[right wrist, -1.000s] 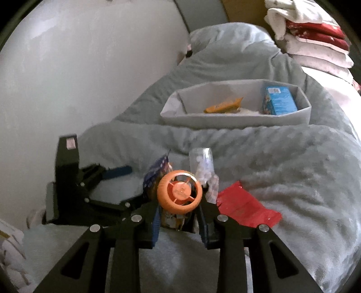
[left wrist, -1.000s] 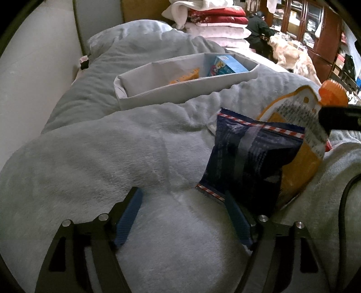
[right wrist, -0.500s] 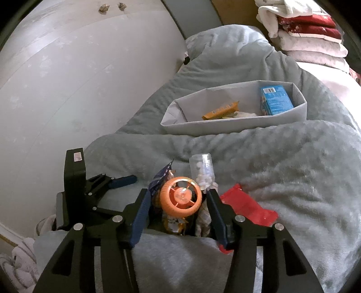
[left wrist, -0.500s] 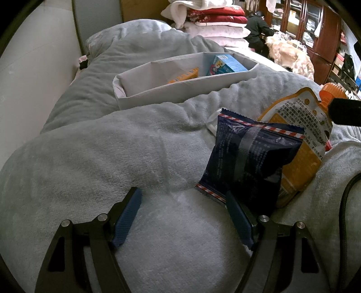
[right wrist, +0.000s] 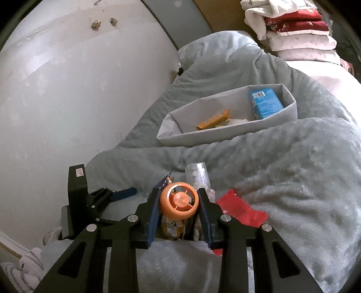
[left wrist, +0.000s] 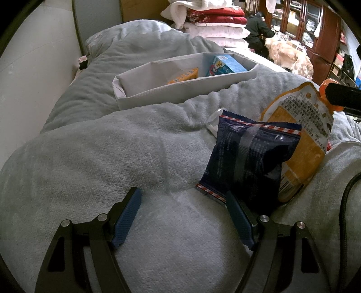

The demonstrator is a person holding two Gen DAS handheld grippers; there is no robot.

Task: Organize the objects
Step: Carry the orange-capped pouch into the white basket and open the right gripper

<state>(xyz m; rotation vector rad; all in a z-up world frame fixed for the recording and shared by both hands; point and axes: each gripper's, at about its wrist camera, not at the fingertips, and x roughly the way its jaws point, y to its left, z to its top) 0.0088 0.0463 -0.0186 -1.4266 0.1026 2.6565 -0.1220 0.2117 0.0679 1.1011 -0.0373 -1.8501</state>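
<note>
My right gripper is shut on the orange cap of a yellow spout pouch and holds it upright over the grey blanket. A dark blue snack packet leans against the pouch. My left gripper is open and empty; its right finger sits just under the packet's lower edge. A clear small bottle and a red packet lie beside the pouch. A grey fabric bin farther back holds a blue box and an orange packet.
The bed is covered by a rumpled grey blanket. A white wall runs along the left. Folded pillows and bedding are stacked behind the bin. A person and a dog are at the back right by wooden cabinets.
My right gripper opened a little around the orange cap, then closed on it again and lifted slightly. The pouch shifted a bit. My left gripper stayed still and open.
</note>
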